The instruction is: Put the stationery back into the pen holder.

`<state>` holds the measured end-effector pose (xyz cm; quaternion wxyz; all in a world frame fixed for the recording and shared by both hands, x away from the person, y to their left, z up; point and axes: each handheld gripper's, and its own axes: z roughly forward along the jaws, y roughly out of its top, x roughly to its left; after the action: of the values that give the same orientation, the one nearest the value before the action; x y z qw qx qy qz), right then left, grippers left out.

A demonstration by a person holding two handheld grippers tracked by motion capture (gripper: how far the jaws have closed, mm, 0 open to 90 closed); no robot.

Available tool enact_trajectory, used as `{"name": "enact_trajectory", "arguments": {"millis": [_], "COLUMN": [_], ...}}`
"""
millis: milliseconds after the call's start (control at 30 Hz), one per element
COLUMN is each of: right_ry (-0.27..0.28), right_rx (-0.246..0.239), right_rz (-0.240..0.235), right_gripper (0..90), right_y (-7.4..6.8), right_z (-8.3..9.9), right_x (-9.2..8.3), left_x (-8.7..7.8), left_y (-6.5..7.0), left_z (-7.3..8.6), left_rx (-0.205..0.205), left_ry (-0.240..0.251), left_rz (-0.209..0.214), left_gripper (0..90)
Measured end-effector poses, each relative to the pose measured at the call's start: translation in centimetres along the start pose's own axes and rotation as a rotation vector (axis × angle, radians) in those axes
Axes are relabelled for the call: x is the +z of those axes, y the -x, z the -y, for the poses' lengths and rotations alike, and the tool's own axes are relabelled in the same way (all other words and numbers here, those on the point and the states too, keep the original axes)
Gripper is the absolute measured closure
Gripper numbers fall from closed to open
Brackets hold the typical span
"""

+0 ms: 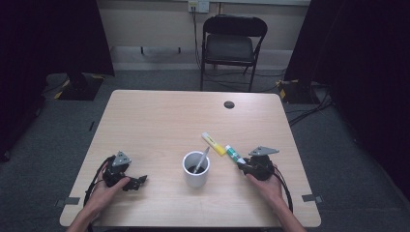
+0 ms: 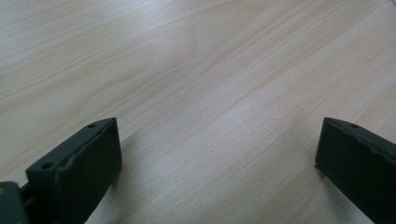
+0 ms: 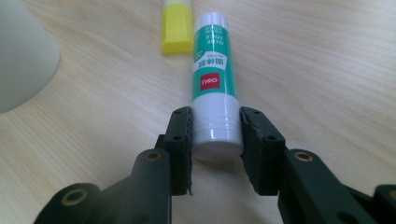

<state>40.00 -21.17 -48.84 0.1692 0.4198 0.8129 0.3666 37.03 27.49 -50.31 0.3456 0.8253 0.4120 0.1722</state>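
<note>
The glue stick (image 3: pixel 215 70) carries a green and white label with a red patch reading "deli" in white, Chinese characters above it, and small print near the far end that seems to say "GLUE STICK". It lies flat on the wooden table (image 1: pixel 154 121), right of centre and towards the person's edge, its far end just beside a yellow highlighter (image 3: pixel 177 25) whose own markings are too small to read.

The right gripper (image 3: pixel 215 135) is closed on the white cap end of the glue stick, one black pad pressed to each side, with the tube pointing away along the jaws. In the high view the right gripper (image 1: pixel 242 164) sits low over the table in the person's right hand (image 1: pixel 268 186).

The left gripper (image 2: pixel 217 154) has its jaws spread wide with bare wood between them and nothing held; in the high view it (image 1: pixel 140 181) rests near the table's front left part, well apart from everything else.

A white mug (image 1: pixel 196 169) with a pen-like stick (image 1: pixel 201 159) leaning inside stands between the two grippers, near the glue stick. The far half of the table is open apart from a dark cable port (image 1: pixel 229 104) near the back edge. A black folding chair (image 1: pixel 232 46) stands beyond the table.
</note>
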Motion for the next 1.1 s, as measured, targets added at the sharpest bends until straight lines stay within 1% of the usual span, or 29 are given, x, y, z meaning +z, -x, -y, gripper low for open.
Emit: {"name": "enact_trajectory", "arguments": {"millis": [33,200,300,433,767,1000,1100], "right_ry": [0.006,0.041,0.065,0.090,0.150,0.190,0.203], "right_rx": [-0.002,0.017,0.008,0.019,0.025,0.018,0.027], "right_rz": [0.002,-0.005,-0.002,-0.009,-0.028,-0.040,-0.041], "right_gripper": [65.3,65.3,65.3,65.3,65.3,65.4,65.4], "right_y": [0.1,0.1,0.0,-0.1,-0.5,-0.8,-0.8], "right_z": [0.0,-0.2,-0.4,-0.6,-1.3,-1.7,-1.9], "right_x": [-0.2,-1.1,-1.5,-2.1,-3.1,-3.7,-4.0], "left_x": [0.0,0.0,0.0,0.0,0.0,0.0,0.0], "left_y": [0.0,0.0,0.0,0.0,0.0,0.0,0.0], "left_z": [0.0,0.0,0.0,0.0,0.0,0.0,0.0], "left_rx": [0.000,-0.001,0.000,0.000,0.000,0.000,0.000], "left_ry": [0.000,0.001,0.000,0.000,0.000,-0.001,-0.001], "left_rz": [0.000,0.000,0.000,0.000,0.000,0.000,0.000], "left_gripper": [0.0,0.0,0.0,0.0,0.0,0.0,0.0]}}
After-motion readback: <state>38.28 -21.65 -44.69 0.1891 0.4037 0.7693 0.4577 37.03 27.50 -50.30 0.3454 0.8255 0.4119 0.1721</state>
